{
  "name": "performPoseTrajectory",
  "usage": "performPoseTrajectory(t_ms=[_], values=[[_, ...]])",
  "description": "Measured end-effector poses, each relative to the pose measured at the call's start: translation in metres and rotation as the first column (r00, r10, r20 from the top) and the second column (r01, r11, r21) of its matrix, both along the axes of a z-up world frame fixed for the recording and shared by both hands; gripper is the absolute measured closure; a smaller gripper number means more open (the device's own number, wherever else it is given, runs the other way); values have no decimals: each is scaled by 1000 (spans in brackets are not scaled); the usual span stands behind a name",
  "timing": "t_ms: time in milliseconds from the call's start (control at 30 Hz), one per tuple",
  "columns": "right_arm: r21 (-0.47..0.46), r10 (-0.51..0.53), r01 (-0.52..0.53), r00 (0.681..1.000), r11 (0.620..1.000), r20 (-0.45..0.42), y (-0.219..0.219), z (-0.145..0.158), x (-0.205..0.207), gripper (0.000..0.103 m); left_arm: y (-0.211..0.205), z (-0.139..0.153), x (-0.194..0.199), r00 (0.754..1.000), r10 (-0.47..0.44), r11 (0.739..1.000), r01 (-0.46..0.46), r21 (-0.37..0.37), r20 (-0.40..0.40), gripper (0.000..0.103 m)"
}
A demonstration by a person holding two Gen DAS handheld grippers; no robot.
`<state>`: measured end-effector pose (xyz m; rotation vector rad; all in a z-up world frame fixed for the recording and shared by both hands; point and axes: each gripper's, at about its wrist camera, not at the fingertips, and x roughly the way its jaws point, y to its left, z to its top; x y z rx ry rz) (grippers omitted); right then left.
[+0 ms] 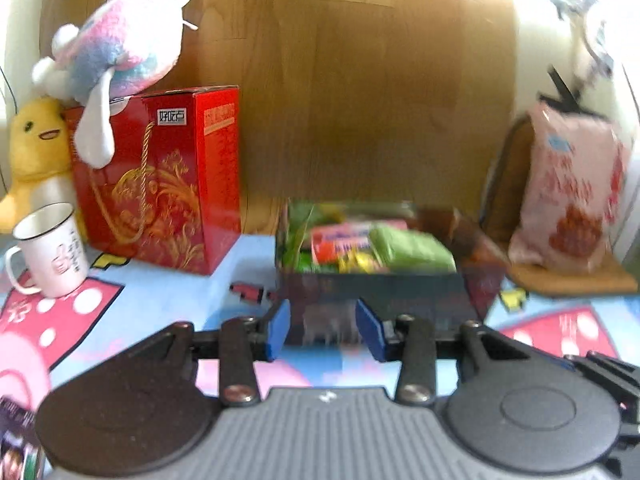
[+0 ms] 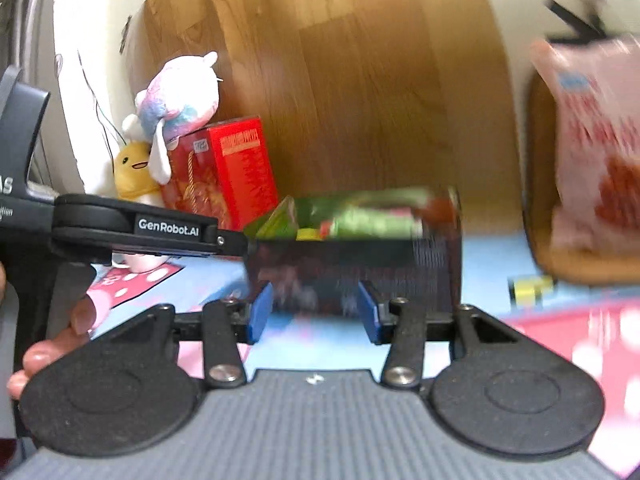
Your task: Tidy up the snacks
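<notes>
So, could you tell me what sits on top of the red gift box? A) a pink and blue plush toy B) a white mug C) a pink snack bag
A: the pink and blue plush toy rests on the red gift box.

Right tool [image 2: 316, 310] facing a dark box of snacks, jaws apart

The blue pads [image 2: 259, 312] stand apart with nothing pressed between them; the blurred dark box [image 2: 360, 264] sits just beyond them on a blue and pink patterned cover [image 2: 560, 344], packed with green, red and yellow snack packets [image 2: 360, 216]. The left tool [image 2: 148, 230] reaches in from the left edge, its tip at the box's left corner, with a hand's fingertips [image 2: 52, 348] below it. Behind it stand a red gift box [image 2: 236, 168], a pastel plush [image 2: 180, 96] on top of it and a yellow plush [image 2: 134, 172] beside it. A pink bag [image 2: 596, 152] stands at the right.
</notes>
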<state>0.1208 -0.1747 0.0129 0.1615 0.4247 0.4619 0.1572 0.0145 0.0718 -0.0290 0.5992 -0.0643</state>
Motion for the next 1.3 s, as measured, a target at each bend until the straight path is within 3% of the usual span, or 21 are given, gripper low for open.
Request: performPoseTrajectory(t_ms=[200,367,533,633,700,967,1300], values=[[95,-99,105,993,990,-67,-15,-18,-39,53,-21,-24,-49,999,-10,997,14,77,-44,60],[56,-159,164,984,985,-83,-22,-31,-59,53,-25,-41,-68,997,9,992,1,130,-74,50],[68,-170,175,982,982,-82,-24,-35,-67,52,-20,-52,-76,994,39,989,-24,149,-97,46],[58,-169,173,983,983,-69,-21,-35,-70,52,-16,-54,-78,993,66,987,-51,150,-99,39],[59,-168,172,983,983,-74,-22,-36,-69,52,-15,-54,-80,992,77,986,-62,152,-97,24],[91,-167,176,982,980,-92,-27,-37,-69,47,-17,-52,-82,991,121,973,-108,203,-56,0],[95,-164,172,982,980,-89,-27,-37,-70,45,-14,-50,-81,989,143,965,-131,226,-36,0]])
